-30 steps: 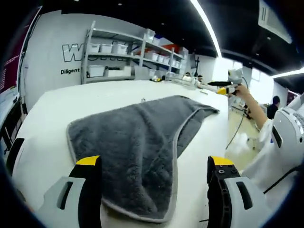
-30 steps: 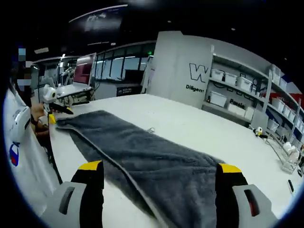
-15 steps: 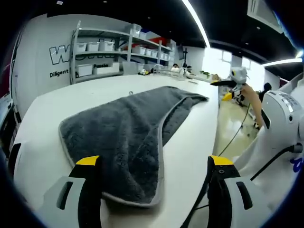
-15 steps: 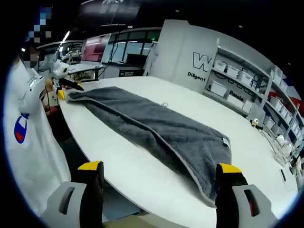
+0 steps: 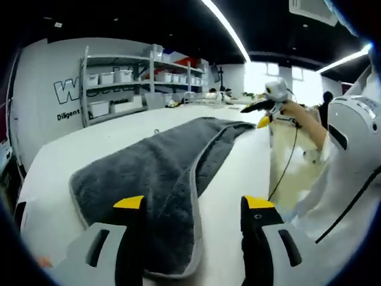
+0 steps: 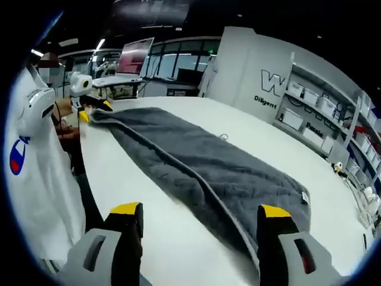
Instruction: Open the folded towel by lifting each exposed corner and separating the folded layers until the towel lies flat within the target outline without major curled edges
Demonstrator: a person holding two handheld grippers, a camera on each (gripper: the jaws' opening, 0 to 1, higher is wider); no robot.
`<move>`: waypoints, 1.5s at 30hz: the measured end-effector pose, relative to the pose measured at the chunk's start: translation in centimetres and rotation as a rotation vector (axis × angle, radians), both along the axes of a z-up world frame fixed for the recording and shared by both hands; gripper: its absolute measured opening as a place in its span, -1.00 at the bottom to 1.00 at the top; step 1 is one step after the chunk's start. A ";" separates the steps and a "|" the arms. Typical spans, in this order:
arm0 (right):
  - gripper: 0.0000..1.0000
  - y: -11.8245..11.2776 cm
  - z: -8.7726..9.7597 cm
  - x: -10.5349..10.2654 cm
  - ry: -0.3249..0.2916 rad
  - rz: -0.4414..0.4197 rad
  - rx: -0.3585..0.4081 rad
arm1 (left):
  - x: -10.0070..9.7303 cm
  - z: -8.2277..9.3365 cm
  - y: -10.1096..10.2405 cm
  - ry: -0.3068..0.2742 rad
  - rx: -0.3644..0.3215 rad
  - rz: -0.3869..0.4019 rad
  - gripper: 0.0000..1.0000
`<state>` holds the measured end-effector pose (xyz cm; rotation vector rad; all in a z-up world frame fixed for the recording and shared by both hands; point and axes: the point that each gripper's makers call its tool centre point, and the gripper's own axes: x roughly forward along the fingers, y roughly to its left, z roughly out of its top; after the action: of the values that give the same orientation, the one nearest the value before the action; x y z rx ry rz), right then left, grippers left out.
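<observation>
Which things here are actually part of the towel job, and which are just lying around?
Part of the job:
grey towel, still folded
white table it lies on
left gripper, open
right gripper, open

Just around:
shelves with bins
wall lettering

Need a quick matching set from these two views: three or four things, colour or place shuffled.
Things:
1. towel
2. table
3. left tool jaw tips
4. shelving

Colour or place:
A. yellow
B. against the far wall
C. grey, lying on the table
D. white

Pairs: 1-C, 2-D, 3-A, 4-B
</observation>
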<state>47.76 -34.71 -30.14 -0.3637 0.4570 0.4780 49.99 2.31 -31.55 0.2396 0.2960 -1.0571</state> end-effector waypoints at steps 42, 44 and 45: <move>-1.00 -0.3 -2.1 -5.2 -0.115 0.184 -0.164 | -1.1 -1.6 -1.4 -0.057 0.124 -0.085 -0.55; -1.00 -0.1 -2.6 -5.6 -0.100 0.189 -0.166 | -1.6 -1.6 -1.5 -0.048 0.122 -0.110 -0.77; -1.00 -0.1 -2.8 -5.7 -0.095 0.189 -0.168 | -1.9 -1.4 -1.6 -0.035 0.113 -0.128 -0.91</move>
<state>42.04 -34.79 -32.93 -0.5924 0.3731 0.6049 48.04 0.74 -32.97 0.3821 0.3126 -1.1628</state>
